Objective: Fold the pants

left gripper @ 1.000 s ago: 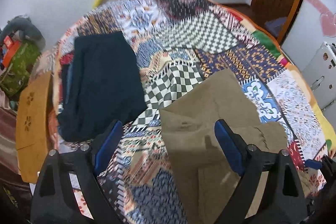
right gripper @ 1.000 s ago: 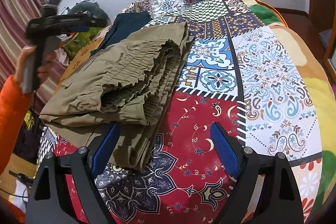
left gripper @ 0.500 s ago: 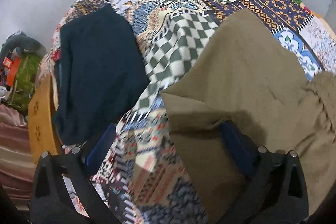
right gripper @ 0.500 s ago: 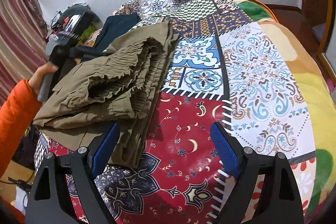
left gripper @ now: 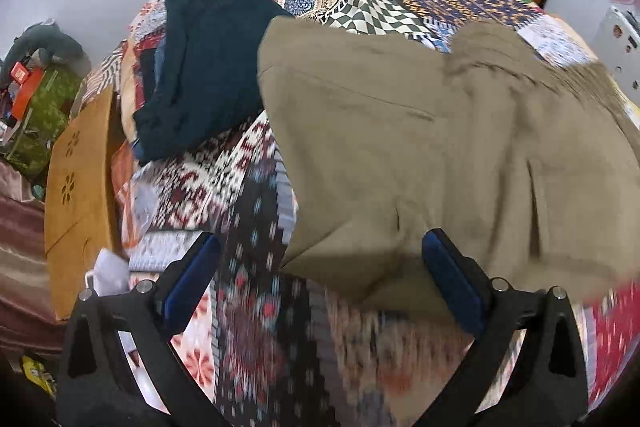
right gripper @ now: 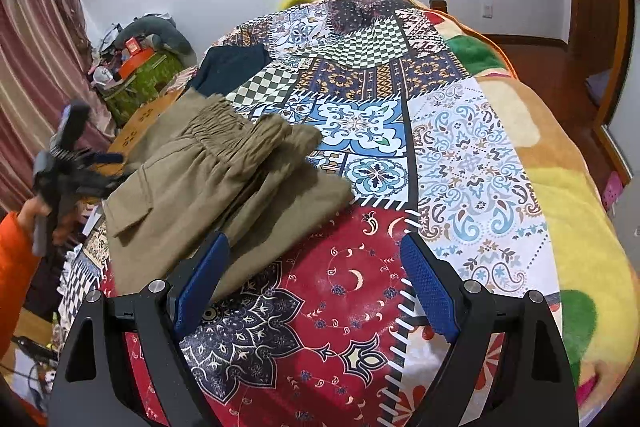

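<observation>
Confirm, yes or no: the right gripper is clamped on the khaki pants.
No: the right gripper is open over the patchwork bedspread, and the khaki pants lie untouched beside its left finger.

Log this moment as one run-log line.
stage: pants folded | olive pants: on quilt | left gripper: open, empty | right gripper: open, empty

Matt olive cloth pants [right gripper: 224, 187] lie on a smooth printed cloth bedspread [right gripper: 460, 155].

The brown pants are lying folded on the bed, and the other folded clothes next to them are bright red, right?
Not quite. The folded clothes beside the brown pants are dark navy, not bright red, as the left wrist view shows. The pants do lie folded on the bed.
</observation>
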`<state>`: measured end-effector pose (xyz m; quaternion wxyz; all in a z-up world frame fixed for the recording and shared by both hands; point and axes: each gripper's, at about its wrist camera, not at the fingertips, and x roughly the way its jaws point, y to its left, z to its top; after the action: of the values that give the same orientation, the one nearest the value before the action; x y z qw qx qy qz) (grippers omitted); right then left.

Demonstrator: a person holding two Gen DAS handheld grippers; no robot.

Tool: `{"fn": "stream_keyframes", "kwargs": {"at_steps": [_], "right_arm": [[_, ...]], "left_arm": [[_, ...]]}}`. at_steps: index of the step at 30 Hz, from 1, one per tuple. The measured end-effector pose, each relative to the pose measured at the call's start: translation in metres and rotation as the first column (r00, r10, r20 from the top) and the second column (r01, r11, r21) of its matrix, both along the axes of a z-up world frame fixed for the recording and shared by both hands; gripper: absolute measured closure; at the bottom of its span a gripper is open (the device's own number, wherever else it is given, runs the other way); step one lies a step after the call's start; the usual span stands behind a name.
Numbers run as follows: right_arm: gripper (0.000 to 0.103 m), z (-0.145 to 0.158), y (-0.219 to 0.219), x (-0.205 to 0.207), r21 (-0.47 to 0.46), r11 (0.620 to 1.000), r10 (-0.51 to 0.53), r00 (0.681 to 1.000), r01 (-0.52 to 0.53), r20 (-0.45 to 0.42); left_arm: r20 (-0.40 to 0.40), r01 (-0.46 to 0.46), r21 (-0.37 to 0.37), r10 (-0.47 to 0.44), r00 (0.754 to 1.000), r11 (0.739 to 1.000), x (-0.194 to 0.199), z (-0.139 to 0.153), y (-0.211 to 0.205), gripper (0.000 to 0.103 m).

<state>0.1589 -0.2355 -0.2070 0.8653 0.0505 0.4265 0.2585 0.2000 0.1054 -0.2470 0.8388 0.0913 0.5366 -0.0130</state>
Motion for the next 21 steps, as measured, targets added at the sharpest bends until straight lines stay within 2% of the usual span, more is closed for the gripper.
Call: {"fn": "stream_keyframes", "kwargs": {"at_steps": [5,12,14,19,21], "right_arm": [[0.017,0.003,0.002,-0.001,-0.005,1.0,-0.007,1.0,0.007,0.021],[0.017,0.009,0.01,-0.002,0.014,1.0,-0.008,0.999,0.008,0.052],[0.017,0.011,0.014,-0.002,0.015,1.0,-0.001,0.998,0.0,0.065],[0.017,0.011,0.029,-0.001,0.013,0.999,0.04,0.996,-0.041,0.076],[0.017,0.01,0.036,0.0,0.019,0.998,0.059,0.995,-0.061,0.076]], "left_arm": [[0.015,-0.004,-0.086,0.006,1.0,0.996,-0.035,0.008,0.0,0.0],[0.025,0.002,-0.189,0.003,1.0,0.982,-0.054,0.012,-0.01,0.001],[0.047,-0.005,-0.194,0.014,0.999,0.981,-0.058,0.019,-0.013,0.008],[0.162,0.01,-0.157,0.015,0.987,0.987,-0.062,0.046,-0.018,0.009],[0.168,0.007,-0.124,0.014,0.986,0.992,-0.06,0.044,-0.017,0.009]]}}
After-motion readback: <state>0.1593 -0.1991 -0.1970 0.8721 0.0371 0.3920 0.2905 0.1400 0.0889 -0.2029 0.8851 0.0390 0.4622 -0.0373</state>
